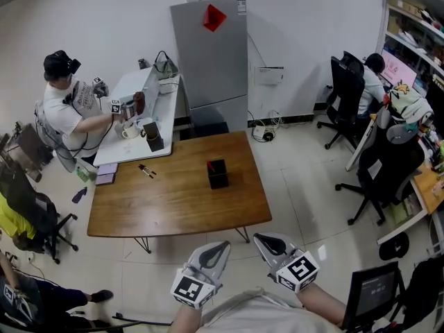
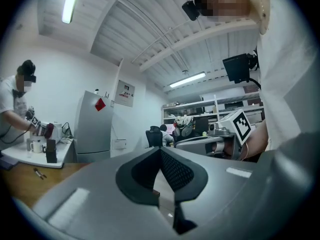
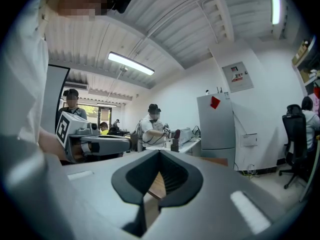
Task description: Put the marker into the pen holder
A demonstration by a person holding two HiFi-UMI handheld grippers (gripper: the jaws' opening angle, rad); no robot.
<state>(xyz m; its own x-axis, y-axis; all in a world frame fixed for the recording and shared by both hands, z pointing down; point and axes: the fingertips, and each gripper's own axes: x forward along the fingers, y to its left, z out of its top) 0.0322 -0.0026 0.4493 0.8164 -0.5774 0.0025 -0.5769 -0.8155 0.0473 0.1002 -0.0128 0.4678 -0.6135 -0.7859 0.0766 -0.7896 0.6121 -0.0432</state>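
My left gripper (image 1: 219,247) and right gripper (image 1: 263,240) hover closed and empty, just off the wooden table (image 1: 173,207). The marker (image 1: 146,171) lies on that table's left part, and the black pen holder (image 1: 218,174) stands mid-table.

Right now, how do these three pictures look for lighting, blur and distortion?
Head view: evenly lit, sharp, fisheye-bent edges, soft shadow under the brown wooden table. Left gripper view: dark round vignette, long ceiling tube light glares, left gripper looms soft. Right gripper view: same vignette, right gripper soft too.
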